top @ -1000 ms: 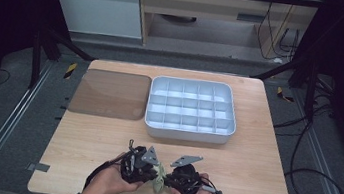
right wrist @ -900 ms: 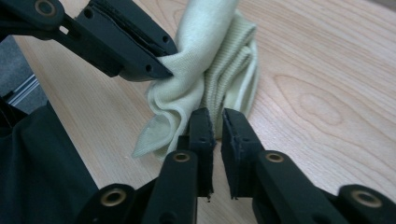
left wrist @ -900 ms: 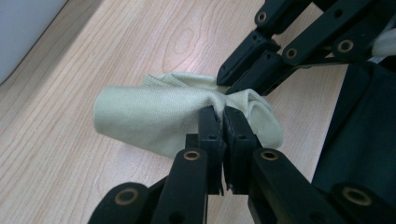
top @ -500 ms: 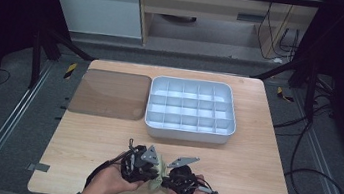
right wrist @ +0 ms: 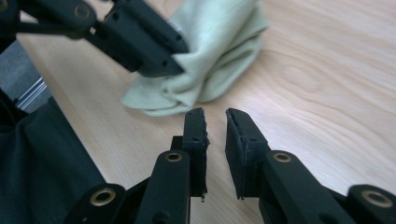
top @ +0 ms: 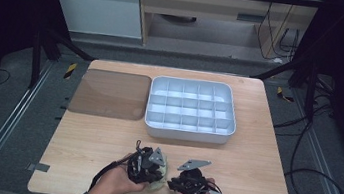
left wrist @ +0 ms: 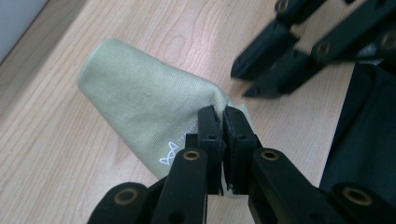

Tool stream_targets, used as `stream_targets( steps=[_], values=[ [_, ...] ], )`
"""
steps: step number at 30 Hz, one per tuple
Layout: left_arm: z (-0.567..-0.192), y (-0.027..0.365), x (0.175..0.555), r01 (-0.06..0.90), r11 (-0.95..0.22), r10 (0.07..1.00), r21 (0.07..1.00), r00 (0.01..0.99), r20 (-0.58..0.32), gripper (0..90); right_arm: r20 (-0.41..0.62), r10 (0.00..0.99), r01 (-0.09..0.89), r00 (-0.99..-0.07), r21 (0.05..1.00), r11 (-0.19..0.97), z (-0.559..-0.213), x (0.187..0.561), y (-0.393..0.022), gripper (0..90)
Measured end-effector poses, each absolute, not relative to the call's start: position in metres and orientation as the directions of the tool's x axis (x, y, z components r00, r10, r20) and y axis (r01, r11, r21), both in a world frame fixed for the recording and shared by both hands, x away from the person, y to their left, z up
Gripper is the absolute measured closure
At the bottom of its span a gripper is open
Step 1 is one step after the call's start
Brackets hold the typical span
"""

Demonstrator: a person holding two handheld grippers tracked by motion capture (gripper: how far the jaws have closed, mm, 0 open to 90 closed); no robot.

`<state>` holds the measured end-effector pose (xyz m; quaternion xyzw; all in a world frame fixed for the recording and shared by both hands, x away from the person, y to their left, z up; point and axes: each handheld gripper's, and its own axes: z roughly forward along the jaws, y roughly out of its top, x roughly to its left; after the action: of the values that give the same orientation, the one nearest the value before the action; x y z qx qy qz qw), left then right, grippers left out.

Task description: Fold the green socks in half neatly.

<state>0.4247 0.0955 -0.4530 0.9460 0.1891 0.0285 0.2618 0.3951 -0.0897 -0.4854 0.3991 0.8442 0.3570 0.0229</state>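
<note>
A pale green cloth (left wrist: 140, 107) with a small white logo lies bunched on the wooden table near its front edge. My left gripper (left wrist: 219, 116) is shut on a fold of it, which rises between the pads. In the high view the cloth (top: 160, 178) lies between the left gripper (top: 154, 171) and the right gripper (top: 176, 182). My right gripper (right wrist: 215, 116) stands just short of the cloth (right wrist: 215, 42). Its jaws have just been opening and show a narrow gap with nothing in it. The left gripper (right wrist: 140, 42) shows beyond them, clamped on the cloth.
A white tray (top: 185, 135) divided into several empty compartments sits at the table's middle back. A brown translucent flat lid (top: 110, 94) lies to its left. Bare wood (top: 260, 174) spreads to the right of the hands.
The right gripper has drawn slightly to the right, away from the cloth. The left gripper keeps its hold and its place.
</note>
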Motion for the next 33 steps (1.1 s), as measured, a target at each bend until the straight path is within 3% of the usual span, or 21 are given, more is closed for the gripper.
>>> stream_targets(
  steps=[33],
  values=[
    [-0.465, 0.086, 0.437, 0.425, -0.765, 0.397, 0.483, 0.903, -0.166, 86.0, 0.241, 0.736, 0.674, -0.633, 0.639, 0.371, -0.484, 0.398, -0.111, 73.5]
  ],
)
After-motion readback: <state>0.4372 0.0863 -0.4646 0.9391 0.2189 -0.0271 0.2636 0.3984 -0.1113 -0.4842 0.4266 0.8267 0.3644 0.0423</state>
